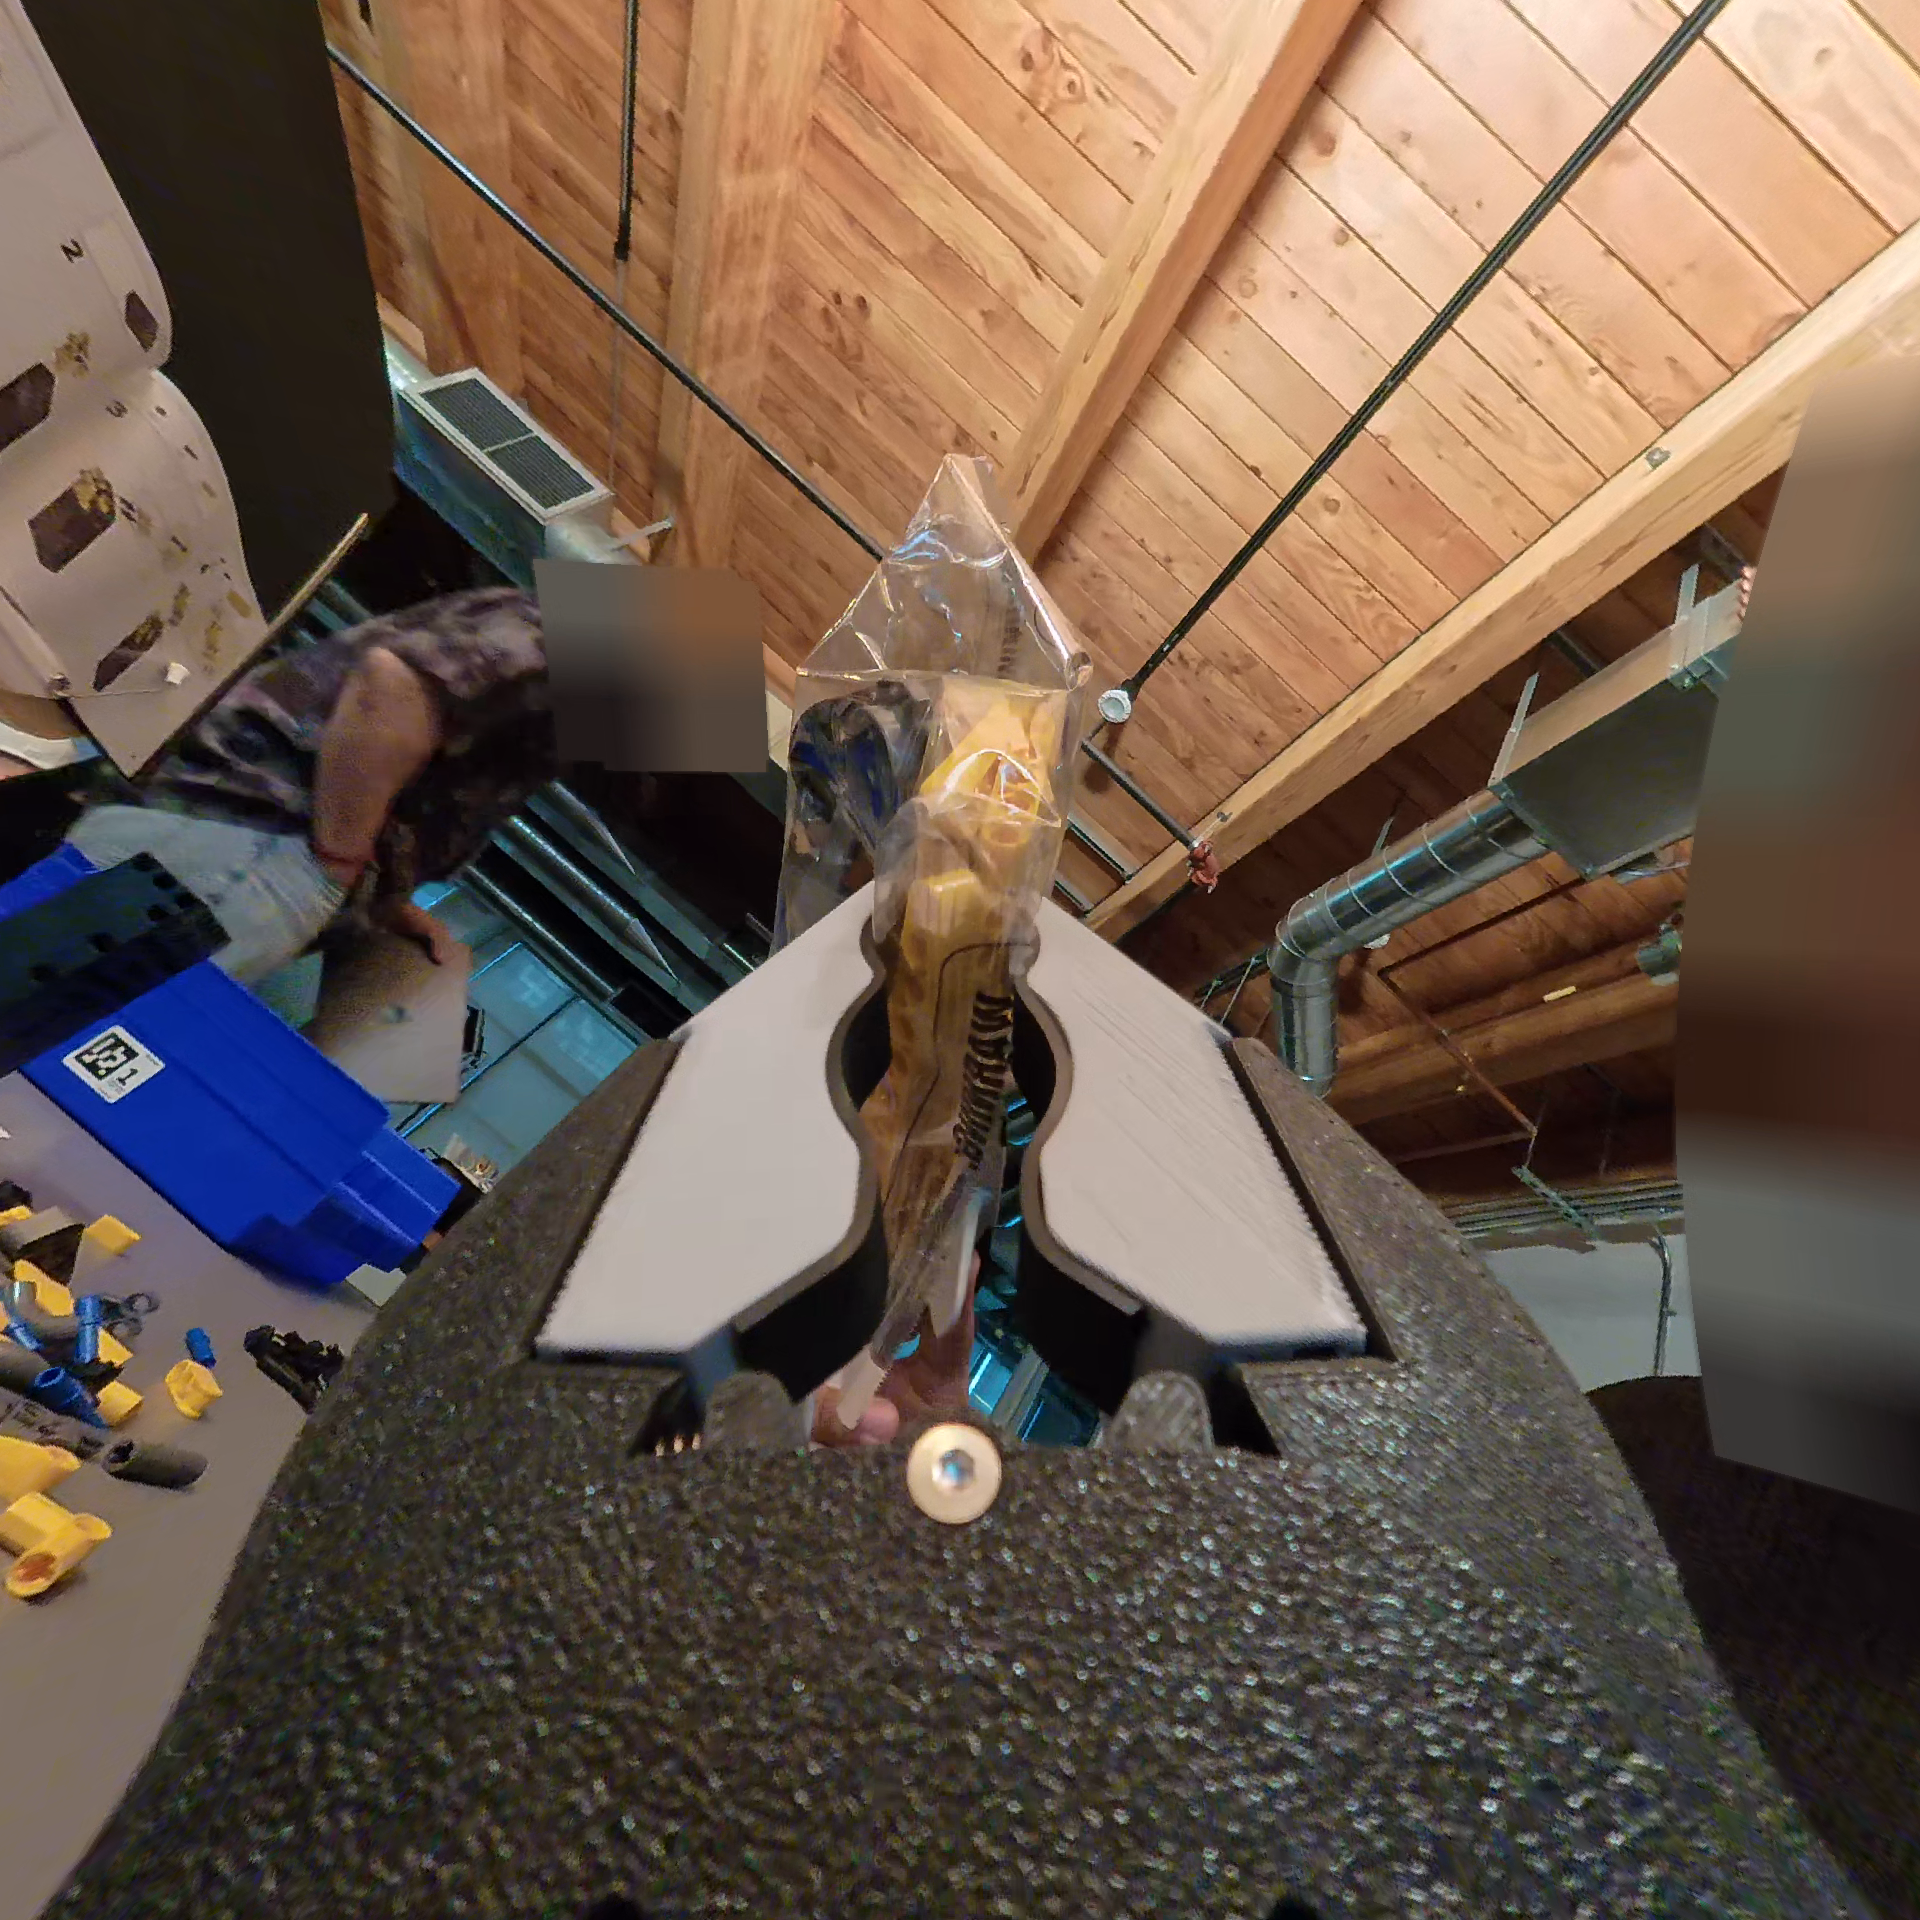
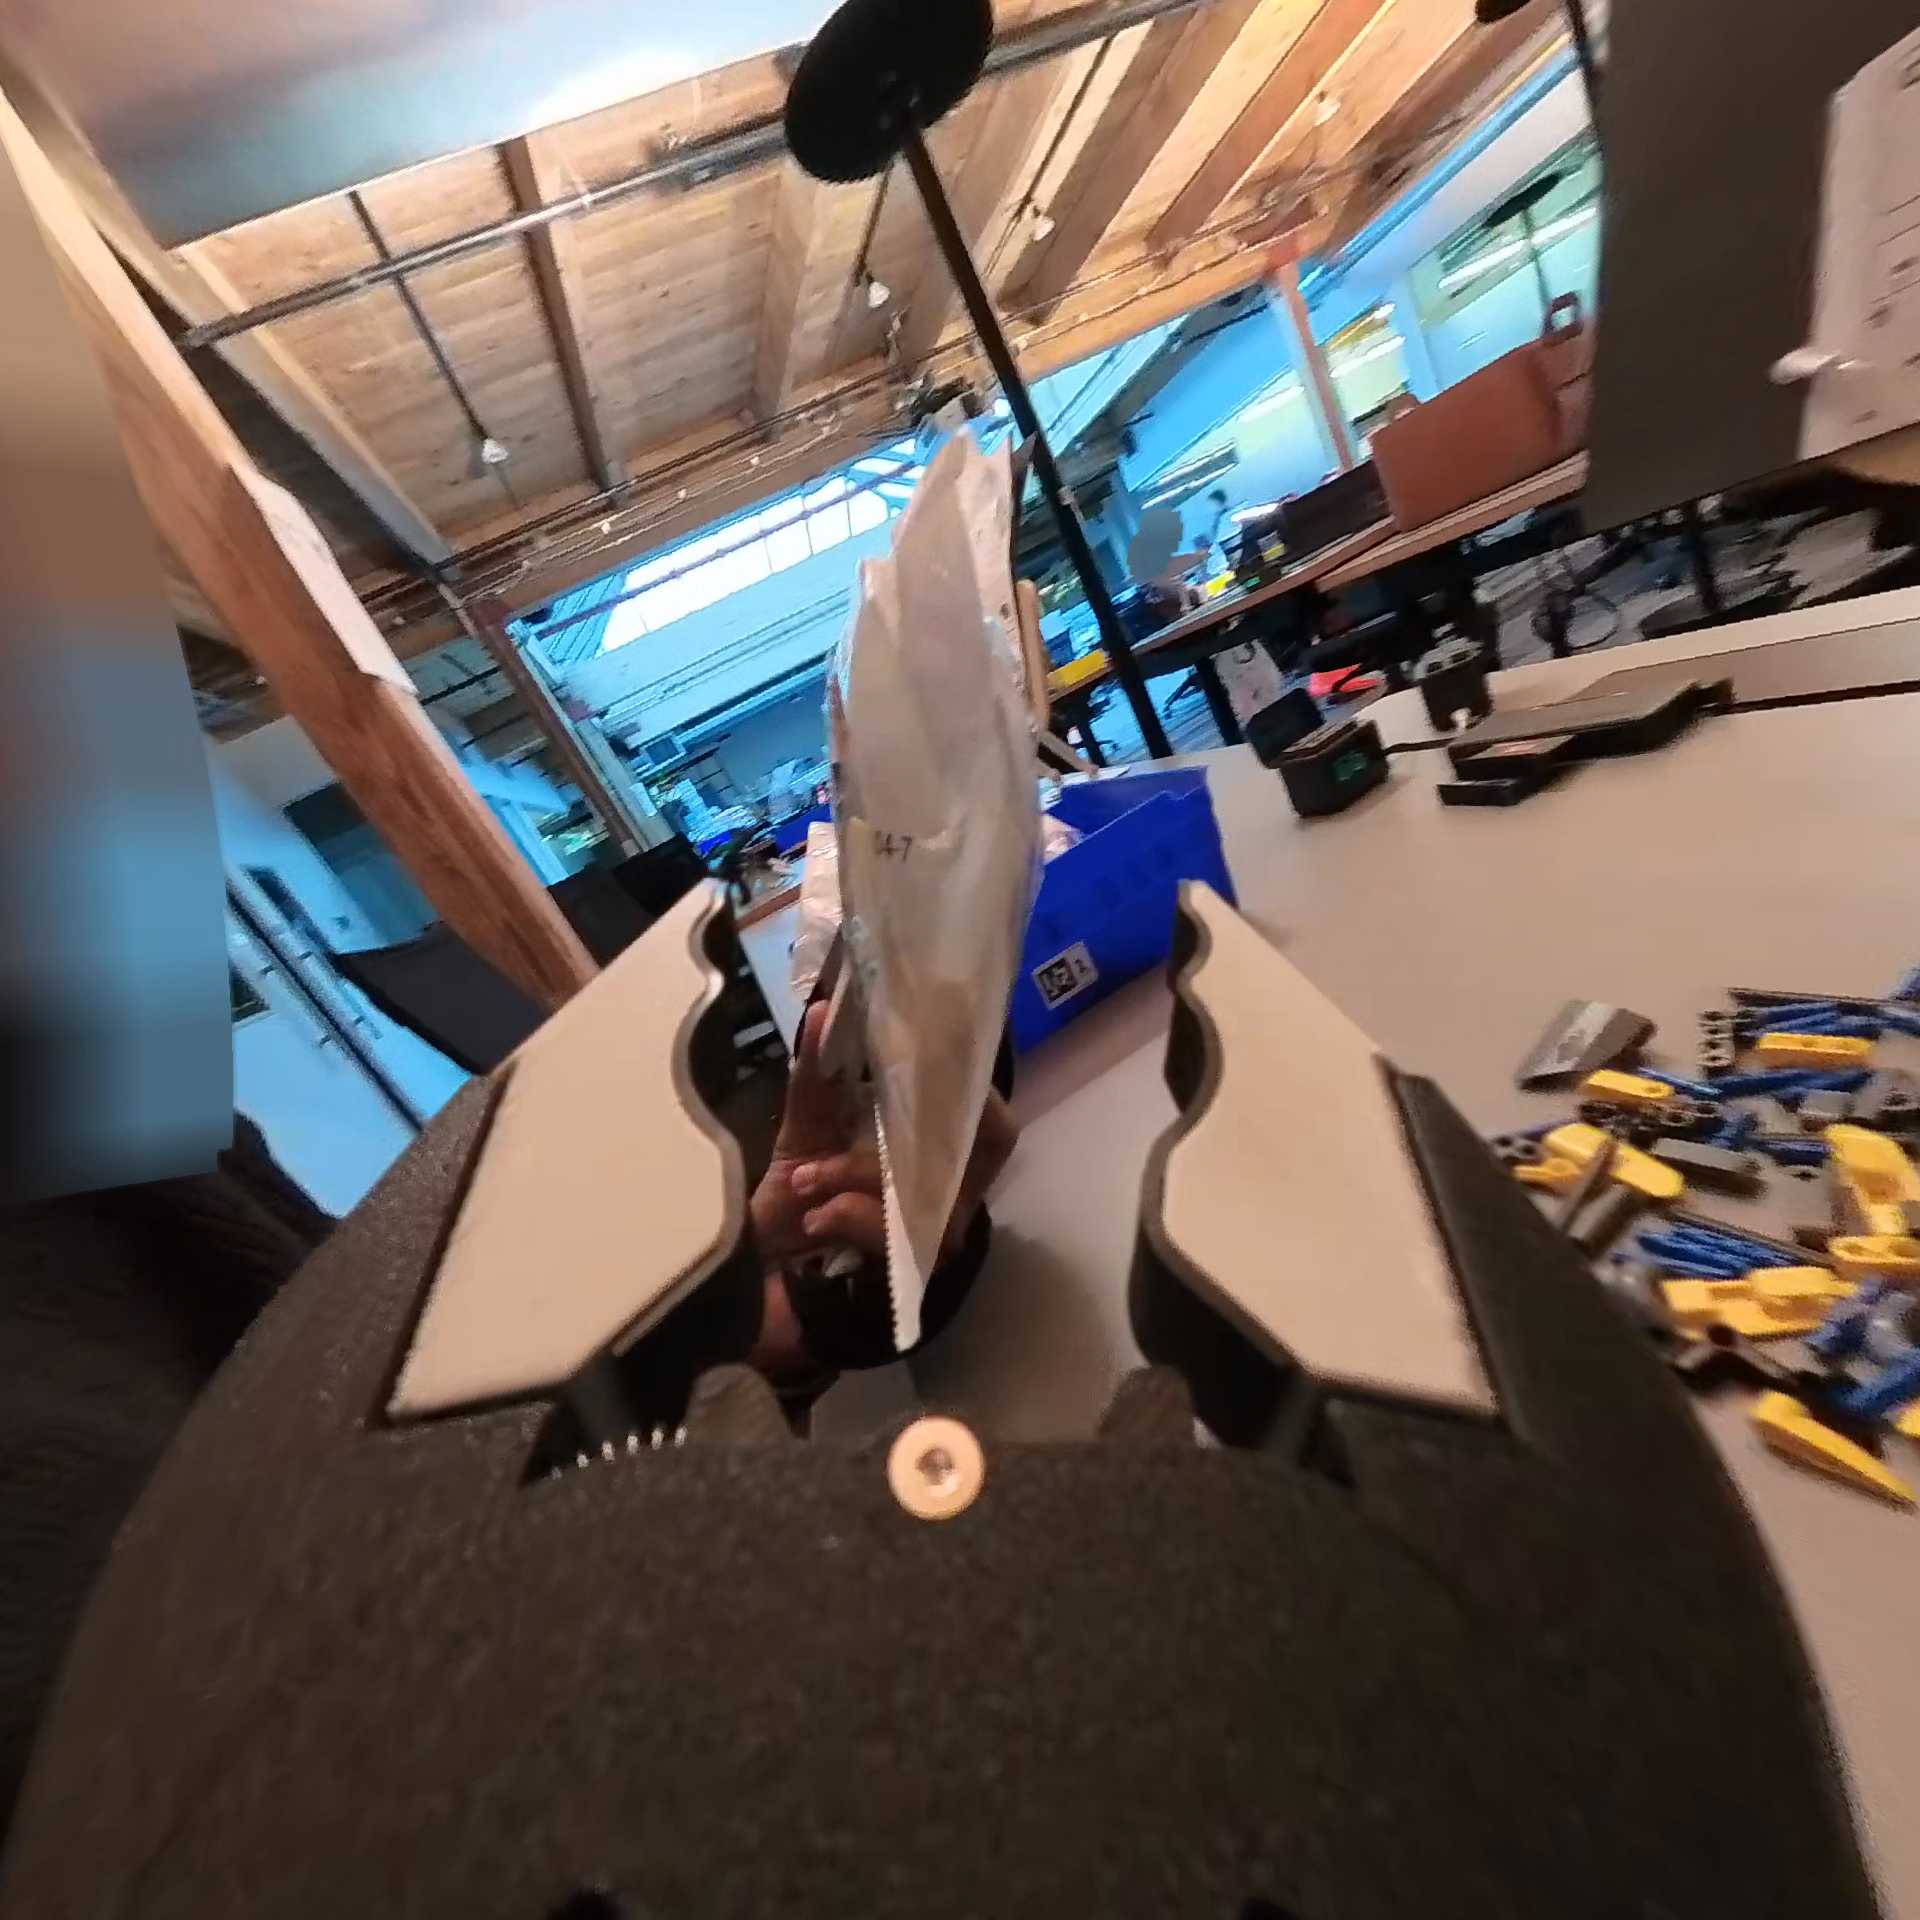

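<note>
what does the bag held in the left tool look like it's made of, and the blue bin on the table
Bag: thin clear plastic film, glossy; it crinkles and shows yellow parts inside. Blue bin: apparently rigid moulded plastic, smooth with a slight sheen.

A plastic bag stood upright between the fingers of the left gripper. A heap of small building pieces lay on the table, right of the right gripper, and a bin stood behind them.
</note>
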A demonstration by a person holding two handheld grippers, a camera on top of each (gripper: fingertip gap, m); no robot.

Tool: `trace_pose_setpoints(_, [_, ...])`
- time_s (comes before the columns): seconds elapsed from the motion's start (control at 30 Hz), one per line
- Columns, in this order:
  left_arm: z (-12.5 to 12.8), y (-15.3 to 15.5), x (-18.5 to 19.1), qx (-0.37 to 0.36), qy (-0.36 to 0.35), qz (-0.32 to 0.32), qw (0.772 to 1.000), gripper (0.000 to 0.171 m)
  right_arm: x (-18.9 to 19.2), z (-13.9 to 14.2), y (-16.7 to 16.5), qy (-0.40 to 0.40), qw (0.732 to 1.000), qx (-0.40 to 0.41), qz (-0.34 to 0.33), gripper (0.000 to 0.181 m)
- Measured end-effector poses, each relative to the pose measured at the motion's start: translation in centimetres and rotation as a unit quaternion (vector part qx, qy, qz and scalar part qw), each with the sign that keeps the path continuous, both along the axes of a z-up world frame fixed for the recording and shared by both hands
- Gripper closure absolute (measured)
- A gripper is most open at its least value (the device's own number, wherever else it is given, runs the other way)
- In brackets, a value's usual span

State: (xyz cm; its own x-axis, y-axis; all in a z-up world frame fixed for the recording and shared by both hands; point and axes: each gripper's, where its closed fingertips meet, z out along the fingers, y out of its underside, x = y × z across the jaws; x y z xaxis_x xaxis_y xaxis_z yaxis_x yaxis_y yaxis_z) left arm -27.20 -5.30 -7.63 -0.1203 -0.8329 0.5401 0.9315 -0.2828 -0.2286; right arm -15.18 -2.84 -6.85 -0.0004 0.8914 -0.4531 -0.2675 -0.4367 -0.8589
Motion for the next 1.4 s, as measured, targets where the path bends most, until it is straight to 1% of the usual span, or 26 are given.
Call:
trace_pose_setpoints(0.13, [0.1,-0.1,0.1,0.004,0.0,-0.008,1.0,0.158,-2.0,-1.4,-1.5,-0.046,0.998,0.013,0.03,0.099])
trace_pose_setpoints(0.2, [0.1,-0.1,0.1,0.004,-0.001,-0.01,1.0,0.158,-2.7,-1.9,-1.9,-0.07,0.997,0.028,0.03,0.102])
trace_pose_setpoints(0.23, [0.1,-0.1,0.1,0.003,-0.001,-0.009,1.0,0.158,-3.0,-1.9,-2.1,-0.076,0.996,0.037,0.03,0.107])
trace_pose_setpoints(0.3, [0.1,0.0,0.0,0.001,-0.003,-0.009,1.0,0.158,-3.0,-1.6,-2.4,-0.077,0.995,0.051,0.033,0.134])
trace_pose_setpoints(0.37, [0.2,-0.1,-0.1,0.006,-0.005,-0.013,1.0,0.157,-2.8,-1.4,-2.5,-0.075,0.995,0.057,0.037,0.155])
trace_pose_setpoints(0.57, [0.2,-0.2,0.1,0.008,-0.006,-0.018,1.0,0.158,-2.7,-1.4,-2.6,-0.069,0.995,0.057,0.041,0.156])
trace_pose_setpoints(0.67, [0.3,-0.2,-0.2,0.007,-0.013,-0.016,1.0,0.158,-2.2,-0.6,-2.0,-0.047,0.998,0.045,0.027,0.146])
trace_pose_setpoints(0.7, [0.2,-0.1,-0.4,0.005,-0.012,-0.012,1.0,0.158,-1.8,-0.3,-1.7,-0.036,0.998,0.037,0.022,0.146])
trace_pose_setpoints(0.77, [0.2,-0.1,-0.6,0.006,-0.01,-0.01,1.0,0.158,-1.4,-0.6,-1.3,-0.043,0.998,0.027,0.024,0.164])
trace_pose_setpoints(0.83, [0.1,0.0,-0.6,0.002,-0.004,-0.008,1.0,0.158,-1.4,-1.4,-1.4,-0.065,0.997,0.027,0.034,0.168])
trace_pose_setpoints(0.87, [0.0,0.1,-0.6,-0.001,-0.003,-0.006,1.0,0.158,-1.5,-1.7,-1.5,-0.071,0.996,0.03,0.038,0.174])
trace_pose_setpoints(0.93, [-0.1,0.2,-0.5,-0.002,-0.001,-0.008,1.0,0.157,-1.6,-1.5,-2.0,-0.055,0.996,0.03,0.06,0.179])
trace_pose_setpoints(1.0, [0.1,0.0,-0.6,0.003,-0.006,-0.01,1.0,0.157,-1.6,-1.2,-2.5,-0.042,0.995,0.018,0.085,0.179])
trace_pose_setpoints(1.23, [0.0,0.2,-0.9,-0.004,-0.013,-0.014,1.0,0.157,-1.9,-0.6,-3.1,-0.03,0.995,0.02,0.097,0.178])
trace_pose_setpoints(1.27, [0.0,0.2,-0.9,-0.004,-0.015,-0.015,1.0,0.157,-2.0,-0.6,-3.2,-0.028,0.995,0.023,0.095,0.177])
trace_pose_setpoints(1.37, [0.1,0.2,-1.3,-0.003,-0.025,-0.02,0.999,0.157,-2.1,-0.4,-3.3,-0.02,0.995,0.018,0.096,0.163])
trace_pose_setpoints(1.4, [0.1,0.3,-1.4,-0.005,-0.028,-0.021,0.999,0.157,-2.2,-0.4,-3.3,-0.022,0.995,0.017,0.097,0.162])
